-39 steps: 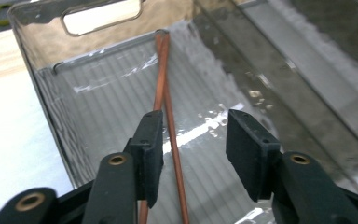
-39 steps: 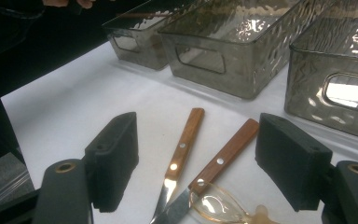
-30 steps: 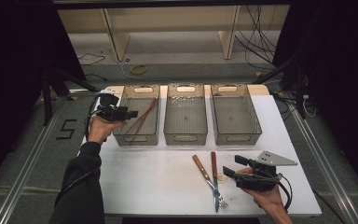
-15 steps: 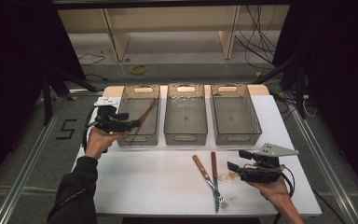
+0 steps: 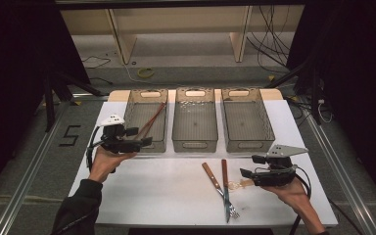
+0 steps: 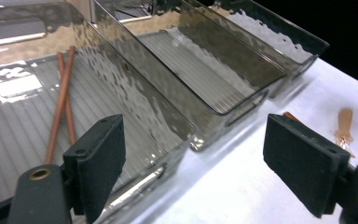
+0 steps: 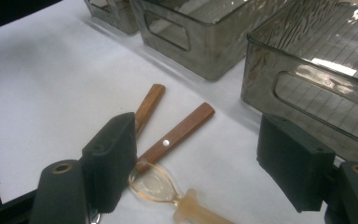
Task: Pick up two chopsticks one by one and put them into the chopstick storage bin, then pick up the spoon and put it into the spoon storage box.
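Note:
My left gripper (image 5: 142,137) hovers at the front end of the left grey bin (image 5: 136,105), pointing right. Its jaws have just been opening and stand open with nothing between them (image 6: 193,163). Two brown chopsticks (image 5: 152,120) lie slanted inside that bin (image 6: 60,107). My right gripper (image 5: 248,166) is low over the white table at the front right, open and empty (image 7: 198,168). Just ahead of it lie a wooden-handled knife (image 5: 213,178), a wooden-handled fork (image 5: 225,188) and a clear amber plastic spoon (image 5: 237,184). The spoon's bowl (image 7: 156,184) sits between the right jaws' tips, untouched.
The middle bin (image 5: 195,142) and the right bin (image 5: 247,142) stand side by side behind the utensils, both with nothing inside. The white table top (image 5: 156,196) has bare room at front left. Metal rails run along both table sides.
My left gripper has drawn back from over the left bin toward its front end and its jaws have widened. The chopsticks stay in the bin. My right gripper has shifted slightly right and away.

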Demonstrator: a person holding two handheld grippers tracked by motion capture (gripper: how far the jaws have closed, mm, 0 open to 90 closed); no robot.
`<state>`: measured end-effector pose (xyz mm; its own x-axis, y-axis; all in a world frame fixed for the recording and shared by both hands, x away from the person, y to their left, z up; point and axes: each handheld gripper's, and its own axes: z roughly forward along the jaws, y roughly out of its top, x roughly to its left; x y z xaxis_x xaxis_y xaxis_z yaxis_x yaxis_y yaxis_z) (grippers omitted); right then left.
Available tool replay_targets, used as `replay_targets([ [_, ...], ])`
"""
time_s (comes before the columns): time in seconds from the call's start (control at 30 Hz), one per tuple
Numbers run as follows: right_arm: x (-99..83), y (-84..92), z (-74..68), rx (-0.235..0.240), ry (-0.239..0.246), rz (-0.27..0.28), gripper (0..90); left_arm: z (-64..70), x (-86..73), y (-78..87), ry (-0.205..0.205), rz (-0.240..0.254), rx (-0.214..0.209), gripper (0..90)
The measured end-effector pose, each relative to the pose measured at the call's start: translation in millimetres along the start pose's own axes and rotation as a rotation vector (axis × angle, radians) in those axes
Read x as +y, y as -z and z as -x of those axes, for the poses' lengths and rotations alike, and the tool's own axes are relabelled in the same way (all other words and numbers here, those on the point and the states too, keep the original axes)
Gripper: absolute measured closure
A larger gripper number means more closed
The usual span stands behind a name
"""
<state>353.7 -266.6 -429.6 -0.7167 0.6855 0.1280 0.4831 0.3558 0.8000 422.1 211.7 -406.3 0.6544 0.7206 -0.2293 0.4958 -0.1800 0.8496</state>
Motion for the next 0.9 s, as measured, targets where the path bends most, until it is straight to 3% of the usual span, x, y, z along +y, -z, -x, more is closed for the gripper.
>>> replay_targets([
  [0.3,1.7,-1.2,2.9,0.0,0.015,-0.036,28.6,17.5,-19.9,-0.5,-0.007,0.025,-0.039,19.6],
  [0.9,2.5,-6.3,7.2,0.009,0.048,-0.123,28.2,33.5,-48.8,2.4,-0.008,0.057,-0.041,17.8],
])
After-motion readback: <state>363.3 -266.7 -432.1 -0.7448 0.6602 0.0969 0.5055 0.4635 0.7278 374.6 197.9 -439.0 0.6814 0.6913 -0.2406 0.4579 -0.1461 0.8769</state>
